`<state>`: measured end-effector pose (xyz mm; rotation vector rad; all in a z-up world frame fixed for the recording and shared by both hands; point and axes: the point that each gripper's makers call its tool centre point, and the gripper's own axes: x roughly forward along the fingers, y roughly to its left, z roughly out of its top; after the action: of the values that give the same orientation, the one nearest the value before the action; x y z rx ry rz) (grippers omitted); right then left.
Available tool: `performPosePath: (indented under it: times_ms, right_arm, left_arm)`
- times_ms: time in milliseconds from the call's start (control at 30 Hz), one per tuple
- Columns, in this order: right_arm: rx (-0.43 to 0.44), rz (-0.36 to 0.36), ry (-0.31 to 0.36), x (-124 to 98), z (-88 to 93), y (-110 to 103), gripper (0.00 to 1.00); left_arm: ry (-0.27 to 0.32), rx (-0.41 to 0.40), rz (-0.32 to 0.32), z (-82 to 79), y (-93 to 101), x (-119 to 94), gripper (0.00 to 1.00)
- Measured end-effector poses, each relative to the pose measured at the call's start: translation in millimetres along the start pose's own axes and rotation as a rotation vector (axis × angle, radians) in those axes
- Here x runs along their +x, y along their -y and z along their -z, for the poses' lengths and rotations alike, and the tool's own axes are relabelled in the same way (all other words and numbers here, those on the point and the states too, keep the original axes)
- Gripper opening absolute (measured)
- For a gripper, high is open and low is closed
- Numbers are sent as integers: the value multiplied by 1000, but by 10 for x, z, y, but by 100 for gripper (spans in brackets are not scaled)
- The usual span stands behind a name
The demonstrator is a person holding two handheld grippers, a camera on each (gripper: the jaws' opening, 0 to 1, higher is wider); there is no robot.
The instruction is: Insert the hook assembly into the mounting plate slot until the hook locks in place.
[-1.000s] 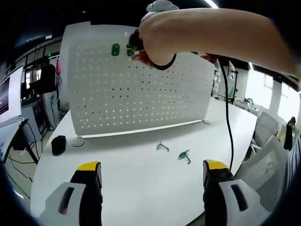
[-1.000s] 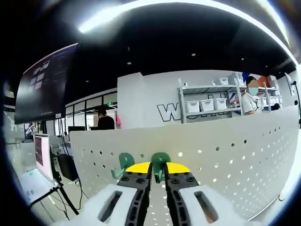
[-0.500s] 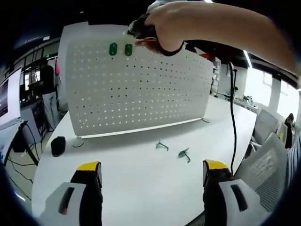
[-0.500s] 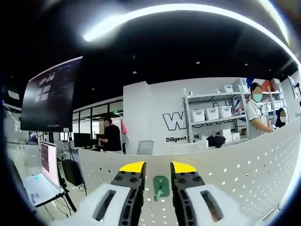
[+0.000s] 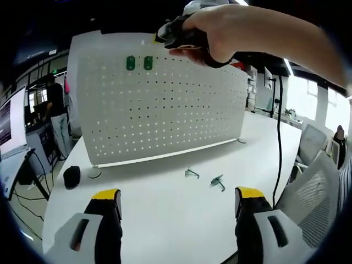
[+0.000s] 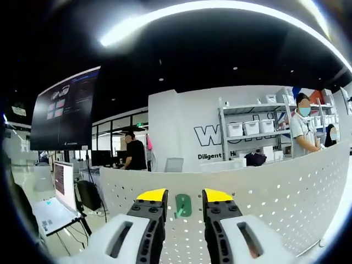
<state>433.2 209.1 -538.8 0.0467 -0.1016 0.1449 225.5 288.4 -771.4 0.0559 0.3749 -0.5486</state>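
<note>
two green hooks [image 5: 139, 63] on pegboard [image 5: 165, 110], right tool [image 6: 183, 193] open

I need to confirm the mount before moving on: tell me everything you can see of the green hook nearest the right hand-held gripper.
The green hook looks like moulded plastic, a rounded green tab flat against the white pegboard near its top edge. In the right gripper view it sits in the gap between the open jaws of the right hand-held gripper, which do not touch it. In the left gripper view it hangs beside a second green hook in the same row. Whether it is locked cannot be told.
</note>
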Motion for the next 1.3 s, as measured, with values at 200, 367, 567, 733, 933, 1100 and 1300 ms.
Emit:
performPosePath:
  times_ms: [200,367,567,733,933,1100,1300]
  right_arm:
    - [-24,-21,1,-69,-35,33,23]
    - [-53,-37,2,-178,-25,93,25]
    - [-113,-57,-46,-398,179,202,25]
    - [-145,-74,-92,-585,363,302,28]
    - [-200,-91,-163,-855,629,479,30]
    - [-223,-114,-203,-1042,782,552,33]
    - [-186,-97,-263,-1305,978,745,35]
  left_arm:
    - [-16,3,12,29,15,18,88]
    - [-19,-3,19,37,22,22,89]
    - [-32,-9,31,65,40,32,89]
    - [-40,-1,46,80,75,37,90]
    - [-44,-6,63,97,96,43,90]
    - [-46,-7,74,101,111,46,89]
    - [-47,-15,83,104,127,51,89]
